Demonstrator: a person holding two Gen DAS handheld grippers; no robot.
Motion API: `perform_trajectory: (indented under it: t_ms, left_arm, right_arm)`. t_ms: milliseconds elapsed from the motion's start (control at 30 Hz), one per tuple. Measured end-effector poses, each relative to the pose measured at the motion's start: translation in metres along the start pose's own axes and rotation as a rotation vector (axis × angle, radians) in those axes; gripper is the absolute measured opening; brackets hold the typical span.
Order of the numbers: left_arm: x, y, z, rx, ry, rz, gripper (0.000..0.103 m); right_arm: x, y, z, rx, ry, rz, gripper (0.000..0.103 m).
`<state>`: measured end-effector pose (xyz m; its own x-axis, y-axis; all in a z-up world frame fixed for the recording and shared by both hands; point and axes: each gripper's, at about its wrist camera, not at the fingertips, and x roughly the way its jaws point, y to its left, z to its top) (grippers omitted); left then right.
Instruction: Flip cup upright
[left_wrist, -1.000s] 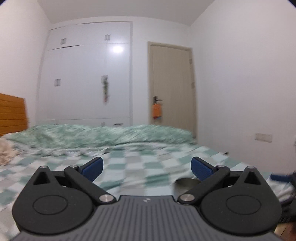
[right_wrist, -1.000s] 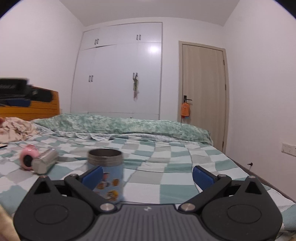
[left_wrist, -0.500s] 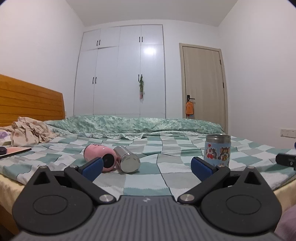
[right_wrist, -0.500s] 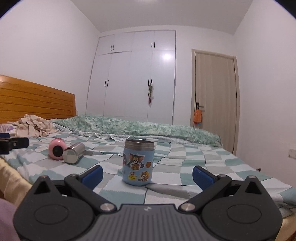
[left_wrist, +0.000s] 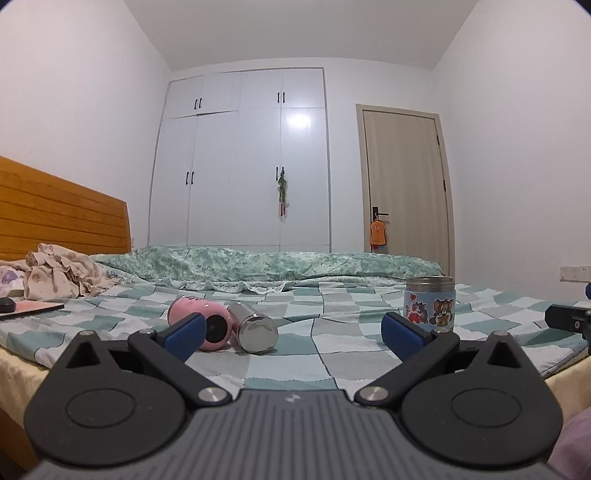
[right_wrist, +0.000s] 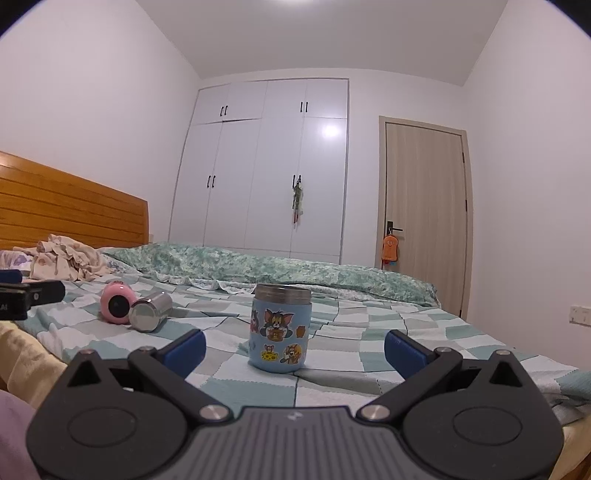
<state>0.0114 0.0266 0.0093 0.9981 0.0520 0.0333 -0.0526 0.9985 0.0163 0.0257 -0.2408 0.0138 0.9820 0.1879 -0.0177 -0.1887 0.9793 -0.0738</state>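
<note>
Three cups on checkered bed (left_wrist: 332, 354): blue cartoon cup (right_wrist: 279, 328) upright mid-frame, likely done; pink cup (left_wrist: 201, 325) and steel cup (left_wrist: 255, 326) lie sideways lower left, touching, awaiting flipping. Left gripper (left_wrist: 291, 332) and right gripper (right_wrist: 293, 345) spread wide, empty, held back at bed edge.

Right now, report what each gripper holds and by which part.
Nothing is held. The left gripper and right gripper are both open; the blue cartoon cup stands upright on the bed, untouched.
</note>
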Motion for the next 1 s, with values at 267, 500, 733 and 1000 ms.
perform_trajectory:
  t_ms: [267,500,733,1000]
  left_arm:
    - [-0.0009,-0.0034,-0.0012,0.014,-0.007,-0.006,0.103]
    - [-0.0007,0.0009,-0.0023,0.017,-0.011,-0.014,0.103]
    - [-0.0033,0.0019,-0.0027,0.019,-0.020,-0.018,0.103]
    - [-0.0060,0.0034,-0.0033,0.018,-0.029,-0.024,0.103]
  right_arm:
    - [-0.0007,-0.0015,0.0000,0.013,-0.010,-0.002,0.103]
    - [-0.0017,-0.0013,-0.0008,0.014,-0.014,-0.004,0.103]
    - [-0.0021,-0.0009,-0.0016,0.012,-0.018,-0.003,0.103]
    - [-0.0035,-0.0003,-0.0017,0.008,-0.023,-0.003,0.103]
